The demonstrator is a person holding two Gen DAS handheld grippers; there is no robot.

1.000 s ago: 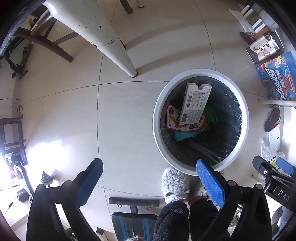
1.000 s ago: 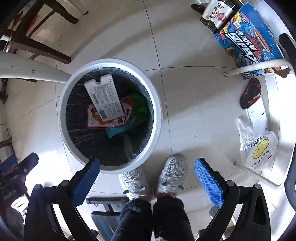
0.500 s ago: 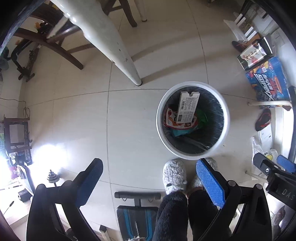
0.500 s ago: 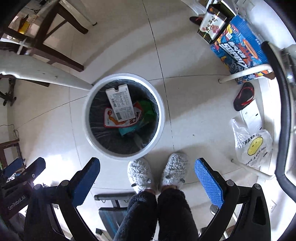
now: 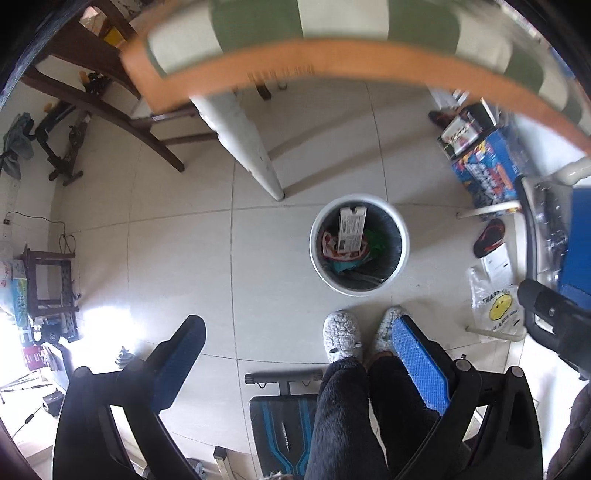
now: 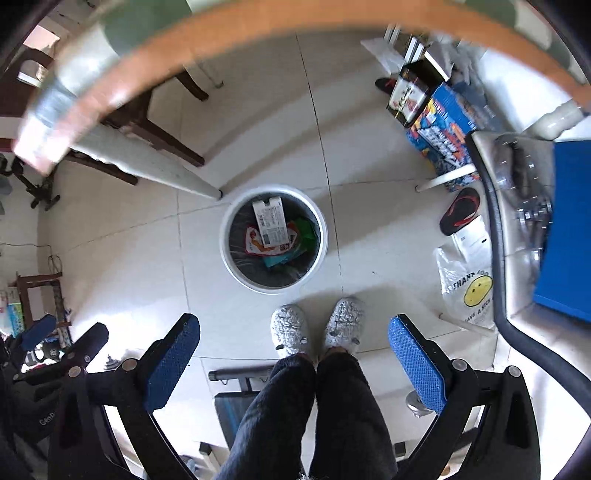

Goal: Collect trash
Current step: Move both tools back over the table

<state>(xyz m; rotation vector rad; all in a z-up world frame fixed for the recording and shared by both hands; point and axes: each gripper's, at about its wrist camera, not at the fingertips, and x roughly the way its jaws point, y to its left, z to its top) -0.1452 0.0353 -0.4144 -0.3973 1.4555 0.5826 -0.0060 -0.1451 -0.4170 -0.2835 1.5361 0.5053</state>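
Two grippers hang high above the floor, and we hold nothing in either. Our left gripper (image 5: pixel 295 354) has its blue-padded fingers spread wide apart; our right gripper (image 6: pixel 293 347) is spread just as wide. Both look straight down at the bin (image 5: pixel 402 236) (image 6: pixel 225 236), a round white bin with a dark liner, standing on the pale tiles. Inside it lies the trash: a white box (image 5: pixel 351 229) (image 6: pixel 272 225) with printed labels and a barcode, resting on top of a red-and-white wrapper (image 5: pixel 328 245) (image 6: pixel 255 243), with a green wrapper (image 5: pixel 376 240) (image 6: pixel 306 232) beside the box and a teal scrap (image 6: pixel 277 260) just below them. Our grey slippers (image 5: pixel 341 336) (image 6: pixel 290 328) stand just beside the bin, nearer to us. A white table leg (image 5: pixel 251 147) (image 6: pixel 155 170) meets the floor beyond the bin, near its rim. A blurred orange table edge (image 5: pixel 332 70) (image 6: pixel 258 26) curves above it all.
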